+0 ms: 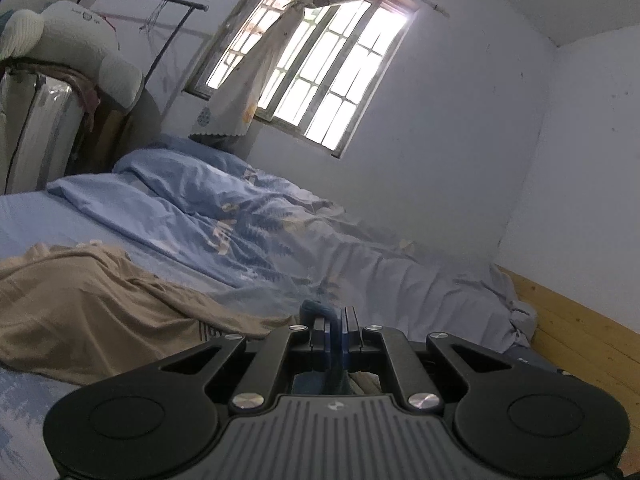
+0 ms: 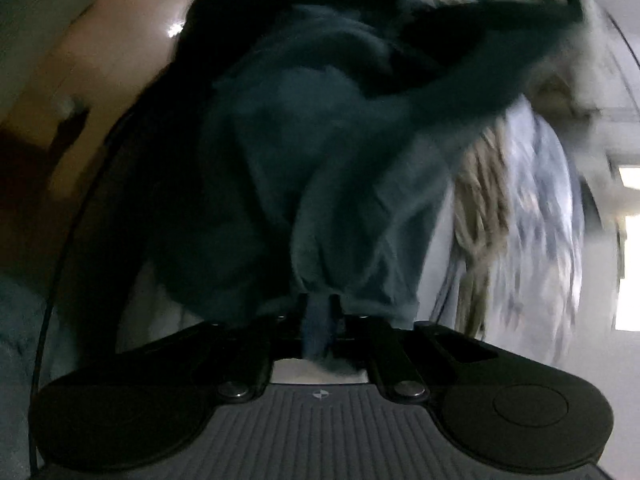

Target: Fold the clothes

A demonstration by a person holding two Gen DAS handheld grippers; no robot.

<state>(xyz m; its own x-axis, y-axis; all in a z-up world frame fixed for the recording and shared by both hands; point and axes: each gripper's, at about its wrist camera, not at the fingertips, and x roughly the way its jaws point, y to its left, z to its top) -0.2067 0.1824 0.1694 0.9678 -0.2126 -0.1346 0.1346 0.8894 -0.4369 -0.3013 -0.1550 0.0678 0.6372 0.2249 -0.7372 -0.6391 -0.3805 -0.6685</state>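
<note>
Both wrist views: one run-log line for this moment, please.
left gripper: shut on dark blue garment | right gripper: shut on same garment | tan garment: lying on bed

Tan garment (image 1: 92, 300), blue leaf-print duvet (image 1: 224, 216)

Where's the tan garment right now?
In the left wrist view, the tan garment lies crumpled on the bed's left side, beside the blue floral duvet.

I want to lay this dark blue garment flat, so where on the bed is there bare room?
Bare sheet shows at the left, between the tan garment and the rumpled duvet. Another flattish stretch lies right of the left gripper, toward the wooden frame. The middle is crowded with duvet folds.
</note>
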